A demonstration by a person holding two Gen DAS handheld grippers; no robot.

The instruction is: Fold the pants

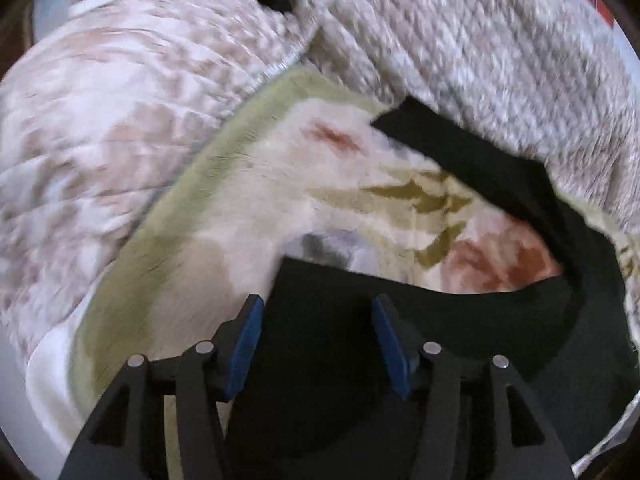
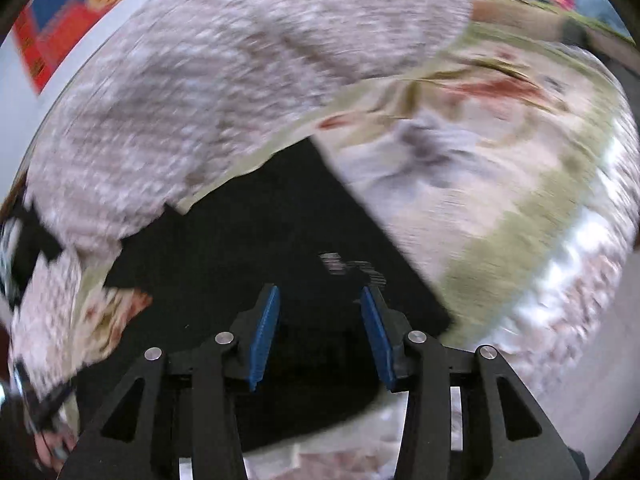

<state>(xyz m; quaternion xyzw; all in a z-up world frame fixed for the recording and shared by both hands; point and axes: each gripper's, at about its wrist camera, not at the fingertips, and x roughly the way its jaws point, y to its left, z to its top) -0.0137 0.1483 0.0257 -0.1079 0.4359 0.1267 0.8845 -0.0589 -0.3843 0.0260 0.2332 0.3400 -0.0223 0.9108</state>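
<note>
Close up, the left claw (image 1: 318, 328) has two flat blue pads spread wide, with nothing between them. Under it lie the soft black cloth pants (image 1: 360, 360), running off to 2 o'clock as one long strip. The right claw (image 2: 318, 320) also has two blue pads spread wide, over the same pants (image 2: 248, 240). A small white tag (image 2: 344, 262) shows at 12 o'clock; its writing is too blurry to read. The pants lie on a flowery cream blanket with a green border (image 1: 240, 184). Farther off is a bumpy beige quilt (image 1: 460, 52).
</note>
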